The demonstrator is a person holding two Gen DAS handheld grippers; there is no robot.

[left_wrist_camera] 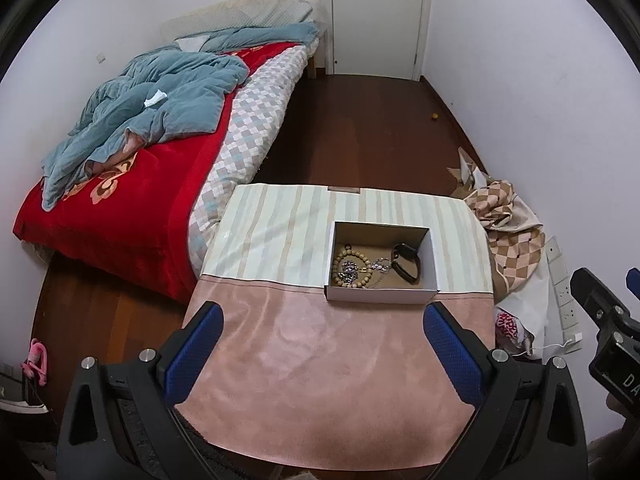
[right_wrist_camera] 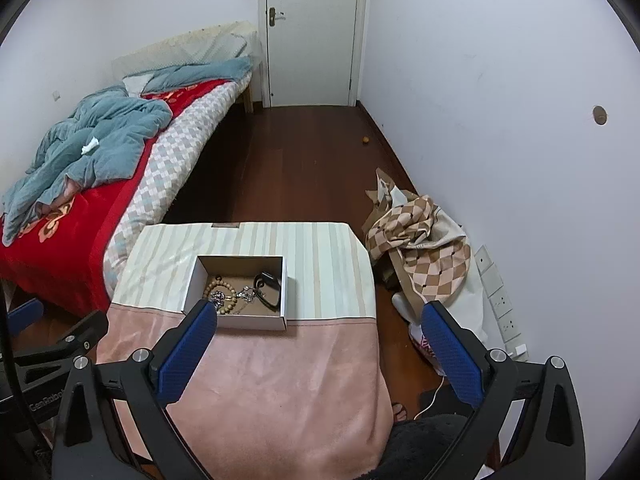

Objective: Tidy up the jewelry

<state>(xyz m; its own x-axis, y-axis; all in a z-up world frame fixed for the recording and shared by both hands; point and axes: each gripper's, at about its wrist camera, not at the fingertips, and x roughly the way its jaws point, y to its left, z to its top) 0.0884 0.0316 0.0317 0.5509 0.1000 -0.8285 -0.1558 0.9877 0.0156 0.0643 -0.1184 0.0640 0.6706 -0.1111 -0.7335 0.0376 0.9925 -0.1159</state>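
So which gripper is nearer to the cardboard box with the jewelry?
Left, though only slightly. The left gripper is centred just short of the box; the right gripper sits off to the box's right side, equally pulled back.

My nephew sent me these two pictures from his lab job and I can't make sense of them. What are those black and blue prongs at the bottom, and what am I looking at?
The prongs are hand-held grippers: a person holds one in each hand, and each carries a wide-angle camera looking out along its two blue-padded fingers. One picture comes from the left gripper, the other from the right gripper. Both are open and hold nothing.

Ahead is a table covered in pink and striped cloth. On it stands an open cardboard box containing a wooden bead bracelet, a tangle of silver chains and a black band. A bed is to the left, with a door at the far end of the room.
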